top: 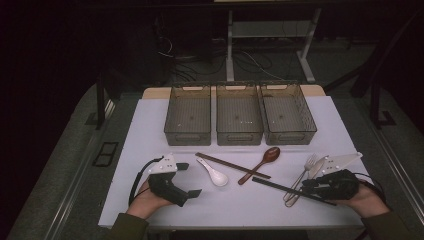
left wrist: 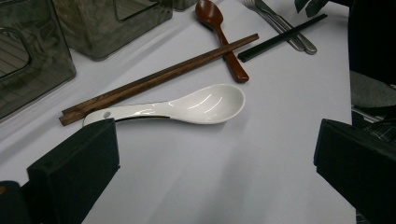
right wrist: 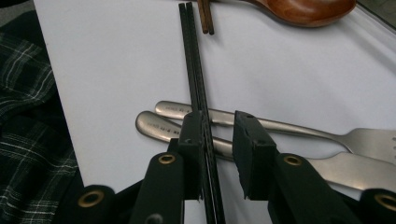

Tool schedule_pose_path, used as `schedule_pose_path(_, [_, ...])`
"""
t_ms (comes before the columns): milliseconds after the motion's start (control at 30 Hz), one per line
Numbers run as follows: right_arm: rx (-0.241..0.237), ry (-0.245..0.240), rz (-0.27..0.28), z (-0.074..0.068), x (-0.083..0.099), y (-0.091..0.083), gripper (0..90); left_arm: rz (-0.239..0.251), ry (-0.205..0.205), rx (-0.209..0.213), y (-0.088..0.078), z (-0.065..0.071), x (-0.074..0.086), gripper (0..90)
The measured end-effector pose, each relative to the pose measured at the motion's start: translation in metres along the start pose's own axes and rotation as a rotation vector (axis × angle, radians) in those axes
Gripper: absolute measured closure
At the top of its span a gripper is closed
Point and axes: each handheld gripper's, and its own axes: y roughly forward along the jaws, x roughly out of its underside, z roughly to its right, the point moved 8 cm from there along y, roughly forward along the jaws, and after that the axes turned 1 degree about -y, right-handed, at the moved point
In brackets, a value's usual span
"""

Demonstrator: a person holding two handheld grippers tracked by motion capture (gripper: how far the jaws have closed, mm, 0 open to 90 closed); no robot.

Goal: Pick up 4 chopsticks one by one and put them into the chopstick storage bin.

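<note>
Here the right gripper (right wrist: 219,156) straddles the black chopsticks (right wrist: 195,74), its jaws partly spread: the pair lies against the inner face of one jaw while the other jaw stands off with a gap, so nothing is pinched yet. No earlier look is needed to judge the step: this reads as the closing-in before a pick-up of the black chopsticks. They lie on the tabletop (top: 150,130), crossing over the handles of the metal fork (right wrist: 373,137) and the second steel utensil (right wrist: 159,125), and their far ends point toward the wooden spoon (top: 261,164), stopping just short of it.

The next move, as I judge it, calls for the jaws to press together squarely on both sticks, then a lift straight enough that the steel handles beneath are not dragged along; a slanted grip could let one stick slide out.

The left gripper (top: 186,180) rests on the tabletop well to the other side of the wooden spoon, jaws wide apart and holding nothing, with the white ceramic spoon (left wrist: 187,106) lying just ahead of it. The brown chopsticks (left wrist: 154,80) lie across the wooden spoon's handle.

Beyond the wooden spoon, three clear bins (top: 239,114) stand side by side. The tabletop is covered in plain white, the room around it dark, with table legs and loose cables on the floor behind.
</note>
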Motion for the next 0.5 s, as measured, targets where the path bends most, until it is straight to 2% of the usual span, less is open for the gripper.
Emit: schedule_pose_path(500, [-0.01,-0.019,-0.035,0.001,0.001,0.013,77.0,-0.005,0.001,0.003,0.001,0.001,0.0,0.0])
